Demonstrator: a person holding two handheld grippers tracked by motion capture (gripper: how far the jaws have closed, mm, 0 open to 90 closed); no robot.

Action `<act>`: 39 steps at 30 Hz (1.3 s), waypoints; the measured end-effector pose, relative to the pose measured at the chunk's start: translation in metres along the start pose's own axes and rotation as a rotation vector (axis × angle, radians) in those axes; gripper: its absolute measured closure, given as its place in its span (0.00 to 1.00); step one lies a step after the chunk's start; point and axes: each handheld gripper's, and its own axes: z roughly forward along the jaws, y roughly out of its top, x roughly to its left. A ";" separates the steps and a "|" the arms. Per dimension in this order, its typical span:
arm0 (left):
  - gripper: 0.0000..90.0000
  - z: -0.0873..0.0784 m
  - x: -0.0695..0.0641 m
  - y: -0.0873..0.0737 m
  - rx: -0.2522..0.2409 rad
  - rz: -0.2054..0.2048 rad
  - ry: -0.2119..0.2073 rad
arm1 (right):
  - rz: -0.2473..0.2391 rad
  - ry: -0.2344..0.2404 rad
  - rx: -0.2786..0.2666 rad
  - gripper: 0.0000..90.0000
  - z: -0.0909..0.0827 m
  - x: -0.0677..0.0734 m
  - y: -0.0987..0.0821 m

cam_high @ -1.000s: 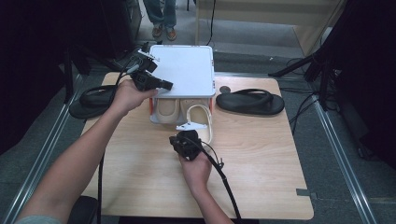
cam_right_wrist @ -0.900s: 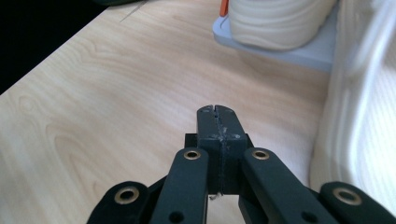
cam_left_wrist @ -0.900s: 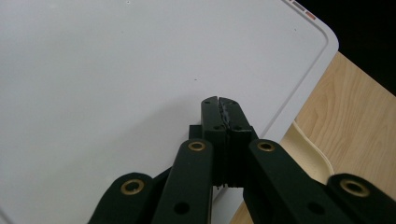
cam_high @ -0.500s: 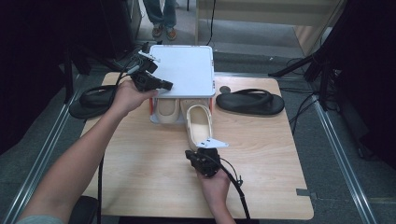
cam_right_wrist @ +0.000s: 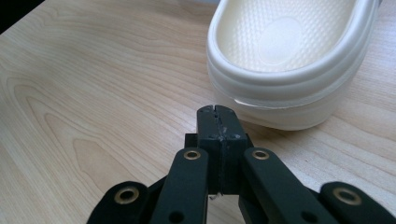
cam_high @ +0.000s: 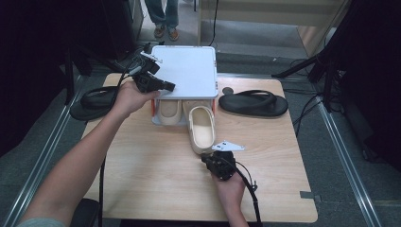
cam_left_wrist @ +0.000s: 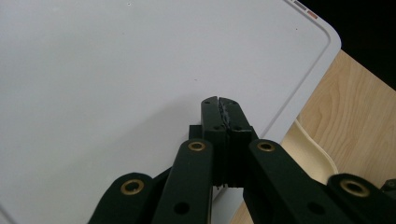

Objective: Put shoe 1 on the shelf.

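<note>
Pale wooden worktop (cam_high: 156,175) with rounded corners, seen from the person's side. Nearest, the right gripper (cam_high: 213,163), held in the person's right hand (cam_high: 231,188), lies low over the wood with its fingers pressed together and nothing between them; in the right gripper view the tips (cam_right_wrist: 217,122) stop just short of the heel of a cream clog (cam_high: 202,127), apart from it. This clog rests flat on the worktop, heel toward the person, toe at the front of a low white rack (cam_high: 189,71). Under the rack's flat top, a second cream clog (cam_high: 167,112) sits beside the first one's toe. The left gripper (cam_high: 168,86), fingers likewise pressed together and empty, rests at the rack's near left edge; in the left gripper view the tips (cam_left_wrist: 219,116) lie against the white top. One black sandal (cam_high: 253,102) lies right of the rack, another (cam_high: 94,101) at the left edge. Beyond, grey floor (cam_high: 265,42), dark stands and a standing person's legs (cam_high: 163,14).
</note>
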 end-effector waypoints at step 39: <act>1.00 0.000 0.003 -0.001 -0.006 -0.012 -0.019 | -0.021 -0.033 0.032 1.00 0.048 -0.014 0.063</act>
